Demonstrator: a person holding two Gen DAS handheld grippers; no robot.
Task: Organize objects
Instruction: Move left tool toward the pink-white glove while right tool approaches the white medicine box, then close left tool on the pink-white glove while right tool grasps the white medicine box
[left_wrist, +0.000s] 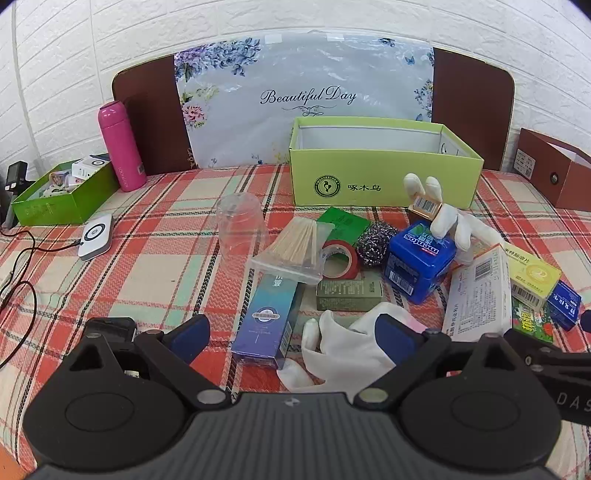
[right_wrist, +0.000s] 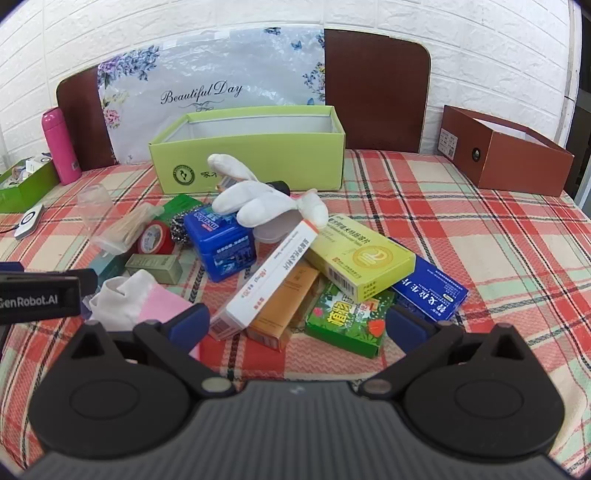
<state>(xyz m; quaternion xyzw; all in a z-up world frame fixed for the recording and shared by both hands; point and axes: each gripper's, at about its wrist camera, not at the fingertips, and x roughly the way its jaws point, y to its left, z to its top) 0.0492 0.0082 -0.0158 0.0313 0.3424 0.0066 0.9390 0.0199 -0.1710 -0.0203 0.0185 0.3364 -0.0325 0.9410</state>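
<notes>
A pile of small items lies on the plaid cloth in front of an open light-green box (left_wrist: 384, 177), which also shows in the right wrist view (right_wrist: 251, 166). The pile holds a blue Mentos tin (left_wrist: 417, 258) (right_wrist: 221, 243), a purple-teal carton (left_wrist: 269, 317), a bag of toothpicks (left_wrist: 295, 247), red tape (left_wrist: 340, 258), a steel scourer (left_wrist: 375, 242), white gloves (left_wrist: 347, 347) (right_wrist: 266, 206) and several medicine boxes (right_wrist: 362, 254). My left gripper (left_wrist: 291, 338) is open above the carton and glove. My right gripper (right_wrist: 295, 325) is open above an orange box (right_wrist: 284, 306).
A clear plastic cup (left_wrist: 242, 225) stands left of the pile. A pink flask (left_wrist: 120, 146), a dark-green tray of items (left_wrist: 62, 192) and a white charger with cable (left_wrist: 96, 236) are at the left. A brown box (right_wrist: 506, 155) stands at the right. A headboard backs the light-green box.
</notes>
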